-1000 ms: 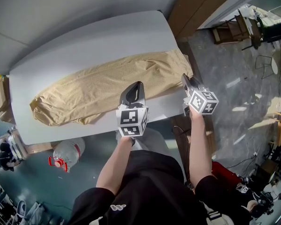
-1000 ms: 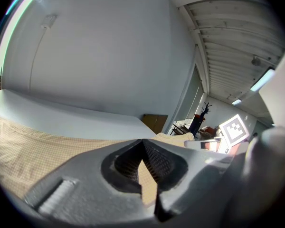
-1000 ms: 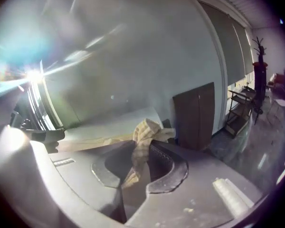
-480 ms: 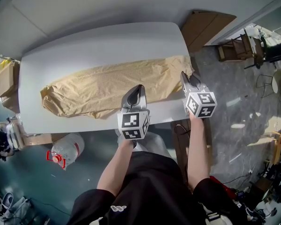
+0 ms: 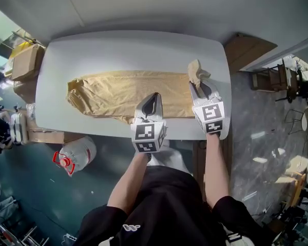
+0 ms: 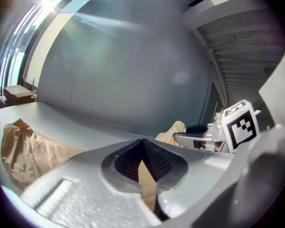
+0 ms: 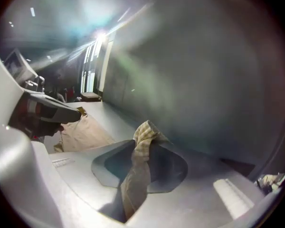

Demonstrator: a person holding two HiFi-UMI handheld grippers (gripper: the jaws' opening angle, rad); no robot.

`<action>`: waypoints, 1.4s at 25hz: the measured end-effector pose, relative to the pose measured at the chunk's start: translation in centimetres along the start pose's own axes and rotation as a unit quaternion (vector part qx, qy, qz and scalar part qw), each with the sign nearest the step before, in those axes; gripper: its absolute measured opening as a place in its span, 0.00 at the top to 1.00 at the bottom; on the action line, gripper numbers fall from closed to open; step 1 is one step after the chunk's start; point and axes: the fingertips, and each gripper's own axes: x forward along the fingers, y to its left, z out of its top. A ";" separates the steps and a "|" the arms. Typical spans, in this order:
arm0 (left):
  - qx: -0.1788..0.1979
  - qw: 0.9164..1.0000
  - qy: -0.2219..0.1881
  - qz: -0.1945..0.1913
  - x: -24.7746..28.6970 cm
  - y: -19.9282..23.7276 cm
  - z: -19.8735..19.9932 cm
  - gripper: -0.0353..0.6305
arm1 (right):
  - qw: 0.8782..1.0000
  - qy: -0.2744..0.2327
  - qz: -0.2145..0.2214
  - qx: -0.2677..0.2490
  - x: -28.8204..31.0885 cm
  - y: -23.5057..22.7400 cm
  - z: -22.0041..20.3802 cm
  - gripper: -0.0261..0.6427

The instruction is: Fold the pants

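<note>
Pants (image 5: pixel 118 94) are lying stretched along the desk (image 5: pixel 133 47), left tongs (image 5: pixel 154 95) clamping their edge by the desk's front and right tongs (image 5: pixel 197 84) pinching one raised end, likely readying a fold.

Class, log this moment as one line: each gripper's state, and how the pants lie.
left gripper: shut on pants, near edge | right gripper: shut on pants, bunched end | pants: stretched lengthwise on table

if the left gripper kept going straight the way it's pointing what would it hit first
Probably the pants themselves: the left gripper, shut on their near edge, points across the fabric spread ahead. If it clears that, the bare table just beyond comes next, then the wall. Its height is hard to judge.
</note>
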 end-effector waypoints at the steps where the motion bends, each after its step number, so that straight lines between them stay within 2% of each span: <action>1: -0.003 1.000 -0.002 0.006 -0.5 1.0 0.2 0.94 | 1.000 0.004 0.014 -0.018 0.8 1.8 0.3 0.85; 4: -0.013 1.000 -0.006 0.025 -1.8 3.8 0.4 0.94 | 0.994 0.032 0.053 -0.090 3.3 7.1 0.2 0.85; 8: -0.027 0.999 0.000 0.047 -3.7 7.8 -0.3 0.94 | 0.966 0.106 0.106 -0.209 6.5 15.0 -2.9 0.85; 10: -0.035 0.998 0.008 0.056 -4.5 9.9 -1.2 0.94 | 0.952 0.140 0.135 -0.234 7.9 19.0 -5.0 0.85; 12: -0.043 0.997 0.019 0.062 -5.0 11.4 -2.4 0.94 | 0.945 0.171 0.151 -0.233 8.9 21.5 -7.4 0.85; 14: -0.046 0.996 0.028 0.064 -5.3 12.4 -3.3 0.94 | 0.945 0.187 0.155 -0.217 9.4 22.5 -9.6 0.84; 17: -0.040 0.997 0.035 0.061 -5.4 13.0 -4.0 0.94 | 0.952 0.186 0.153 -0.190 9.5 22.6 -10.7 0.81; 21: -0.033 0.997 0.042 0.052 -5.2 13.2 -4.4 0.94 | 0.960 0.176 0.178 -0.124 9.1 22.9 -11.1 0.62; 23: -0.029 0.998 0.043 0.048 -5.0 13.1 -4.1 0.94 | 0.967 0.151 0.186 -0.086 8.3 22.7 -9.8 0.51; 24: -0.027 0.998 0.042 0.045 -4.8 13.0 -4.0 0.94 | 0.973 0.129 0.180 -0.065 7.9 22.3 -8.8 0.50; 27: -0.024 0.999 0.035 0.031 -4.2 12.3 -3.1 0.94 | 0.989 0.049 0.137 0.011 6.2 19.2 -5.1 0.51; 29: -0.020 0.999 0.028 0.017 -3.7 11.4 -2.5 0.94 | 0.993 -0.017 0.100 0.067 4.5 16.0 -2.0 0.57; 31: -0.011 1.000 0.024 0.002 -3.2 10.3 -1.7 0.94 | 0.988 -0.076 0.066 0.113 2.6 12.6 1.0 0.68; 33: 0.002 1.000 0.018 -0.016 -2.6 8.9 -0.8 0.94 | 0.980 -0.115 0.035 0.158 0.9 9.8 3.0 0.73; 34: 0.008 1.000 0.016 -0.025 -2.3 8.2 -0.5 0.94 | 0.976 -0.120 0.020 0.182 0.4 8.6 3.1 0.76; 35: 0.012 0.999 0.018 -0.035 -1.9 7.4 -0.5 0.94 | 0.973 -0.113 0.006 0.202 0.0 7.9 2.5 0.84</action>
